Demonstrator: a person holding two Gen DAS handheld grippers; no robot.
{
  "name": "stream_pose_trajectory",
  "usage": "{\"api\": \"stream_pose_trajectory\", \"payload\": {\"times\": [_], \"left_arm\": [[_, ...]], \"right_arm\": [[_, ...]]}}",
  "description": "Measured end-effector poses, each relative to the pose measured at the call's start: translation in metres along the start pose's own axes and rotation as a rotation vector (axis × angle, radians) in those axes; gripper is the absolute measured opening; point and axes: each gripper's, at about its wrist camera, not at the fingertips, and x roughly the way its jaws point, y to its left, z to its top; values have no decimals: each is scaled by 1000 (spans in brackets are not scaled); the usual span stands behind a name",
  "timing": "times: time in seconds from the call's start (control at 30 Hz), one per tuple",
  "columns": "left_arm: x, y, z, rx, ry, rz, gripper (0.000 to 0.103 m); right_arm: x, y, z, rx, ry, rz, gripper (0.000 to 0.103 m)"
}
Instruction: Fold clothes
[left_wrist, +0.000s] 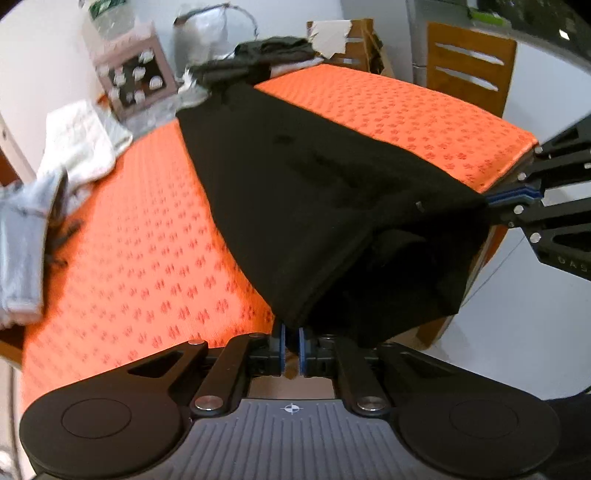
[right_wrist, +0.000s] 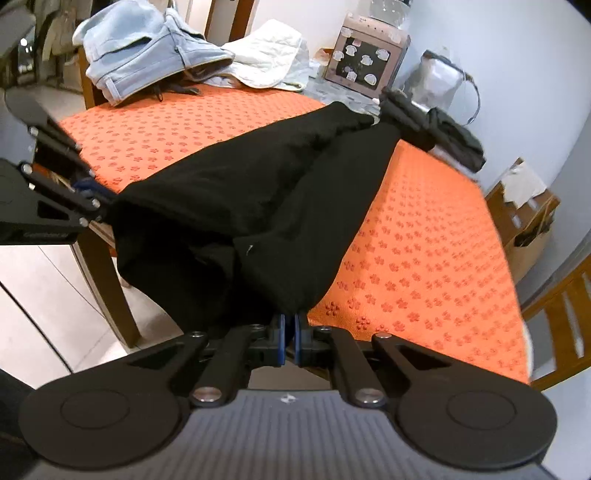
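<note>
A black garment (left_wrist: 314, 192) is stretched across the table (left_wrist: 424, 122), which is covered by an orange patterned cloth (left_wrist: 140, 229); its far end lies bunched near the table's far edge and its near end is lifted past the near edge, with slack fabric hanging below the edge between the two grip points. The left gripper (left_wrist: 291, 345) is clamped on one near corner of the garment, blue pads (left_wrist: 282, 343) pressed together on the fabric. The right gripper (right_wrist: 290, 341) is clamped on the other near corner in the same way, and is also seen at the right edge of the left wrist view with fabric pinched at its tip. In the right wrist view two long lobes of the garment are seen running side by side toward the far edge, a fold line between them. Light blue jeans (right_wrist: 147, 51) and a white quilted item (right_wrist: 269, 55) are piled at the table's far left corner, touching each other. A dark crumpled garment (right_wrist: 443, 129) is lying at the far edge, just beside the far end of the black one. A pink box with stickers (right_wrist: 365, 59) and a clear plastic bag (right_wrist: 443, 81) are placed along the far edge by the wall. A wooden chair (left_wrist: 469, 66) is stood off the table's right side, with a cardboard box (right_wrist: 528, 221) near it on the floor.
</note>
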Motion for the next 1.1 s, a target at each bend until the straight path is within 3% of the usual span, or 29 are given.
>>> {"api": "stream_pose_trajectory", "payload": {"times": [0.1,0.2,0.4,0.5,0.63,0.8,0.93,1.1], "left_arm": [[-4,-15,-1,104,-6,61,9],[3,-24,-8,147,28,86,9],[13,-25,-23,138,57,57,13],[13,-18,-34,88,73,-7,14],[10,-11,-50,63,64,-37,17],[-1,14,-52,-56,2,-119,46],[0,39,-42,-229,-8,-211,51],[18,59,-31,-391,1,-248,53]], "right_arm": [[-3,7,3,-27,9,-29,6],[0,11,0,-60,35,-48,6],[10,17,-13,-110,86,-20,6],[10,18,-22,-100,107,41,6],[5,16,-33,-103,83,77,8],[-2,0,-37,-58,18,127,41],[-6,-15,-40,-11,-30,170,51],[11,-47,-34,199,-22,266,61]]}}
